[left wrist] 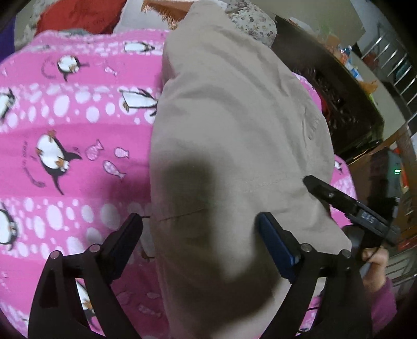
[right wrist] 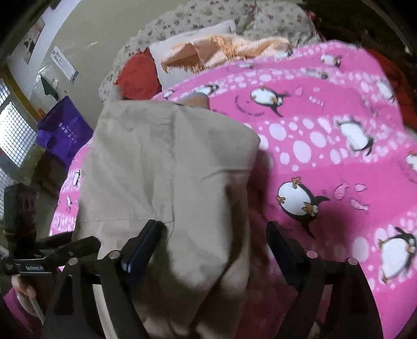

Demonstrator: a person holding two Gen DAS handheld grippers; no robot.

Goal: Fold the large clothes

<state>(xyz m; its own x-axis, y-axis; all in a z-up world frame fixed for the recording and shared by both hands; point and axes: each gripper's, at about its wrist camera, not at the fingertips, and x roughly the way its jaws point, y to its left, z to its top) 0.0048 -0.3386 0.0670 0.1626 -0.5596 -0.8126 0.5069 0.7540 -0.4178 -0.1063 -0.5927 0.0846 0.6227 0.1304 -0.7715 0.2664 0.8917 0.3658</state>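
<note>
A large beige garment (left wrist: 229,125) lies folded lengthwise on a pink penguin-print blanket (left wrist: 65,125). My left gripper (left wrist: 199,221) is open, its jaws wide apart over the garment's near left edge, with cloth below the gap. My right gripper shows in the left wrist view (left wrist: 336,198) at the garment's right edge. In the right wrist view the same garment (right wrist: 161,167) fills the centre-left, and my right gripper (right wrist: 213,229) is open above its near right edge, one finger over cloth and one over the blanket (right wrist: 325,135). My left gripper shows there at the lower left (right wrist: 78,245).
At the far end of the bed lie an orange fringed cloth (right wrist: 221,49), a red cushion (right wrist: 138,75) and a floral pillow (right wrist: 198,18). A purple bag (right wrist: 62,130) stands beside the bed. A dark crate (left wrist: 338,104) and cardboard boxes stand on the other side.
</note>
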